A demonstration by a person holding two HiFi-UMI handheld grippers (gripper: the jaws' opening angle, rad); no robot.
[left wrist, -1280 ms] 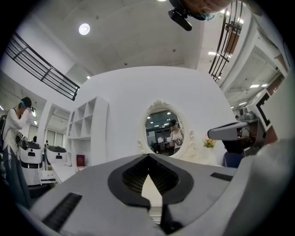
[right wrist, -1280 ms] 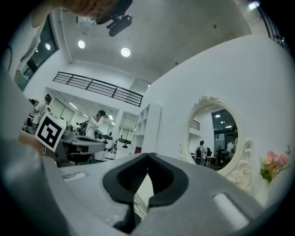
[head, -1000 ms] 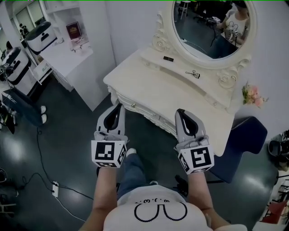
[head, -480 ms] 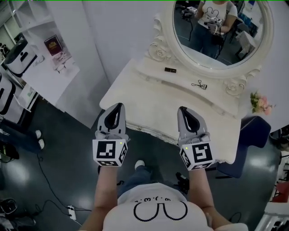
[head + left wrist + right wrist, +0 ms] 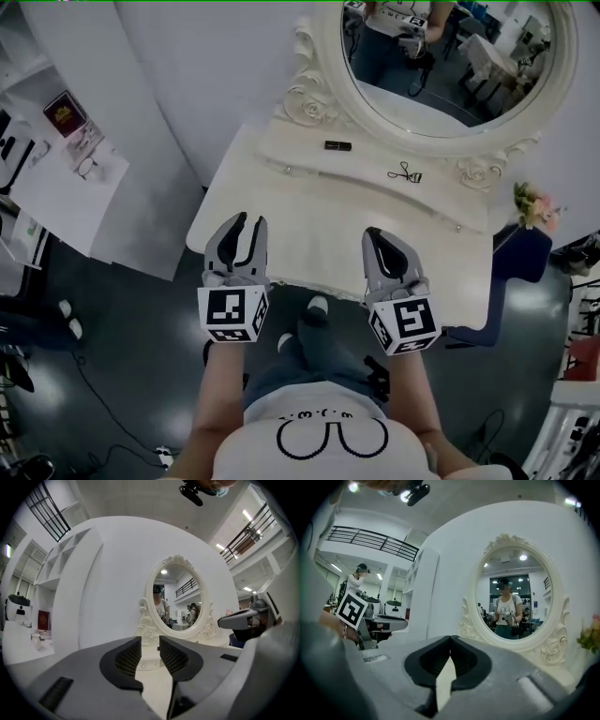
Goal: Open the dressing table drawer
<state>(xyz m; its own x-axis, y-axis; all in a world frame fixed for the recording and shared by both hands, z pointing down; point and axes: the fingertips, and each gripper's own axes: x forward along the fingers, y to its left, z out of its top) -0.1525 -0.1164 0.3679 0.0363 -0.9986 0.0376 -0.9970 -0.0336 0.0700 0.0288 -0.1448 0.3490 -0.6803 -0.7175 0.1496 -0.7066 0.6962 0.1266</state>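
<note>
the small knobbed drawer [image 5: 146, 665] sits shut in the table's [image 5: 319, 234] raised back tier, well apart from both grippers. the left gripper [image 5: 249, 221] has just been opening, jaws partly apart, empty. the right gripper [image 5: 373, 232] is closed, empty.

Hidden, cropped, or too small to tell
The head view's top edge crops the mirror [image 5: 441, 66]; the worktop [image 5: 309, 225] overhangs and hides its own front face, drawer included. A small dark item [image 5: 337, 144] and a black looped one [image 5: 403, 173] on the rear ledge [image 5: 281, 150] are too small to identify. The blue chair [image 5: 520, 258] is half tucked beneath.
</note>
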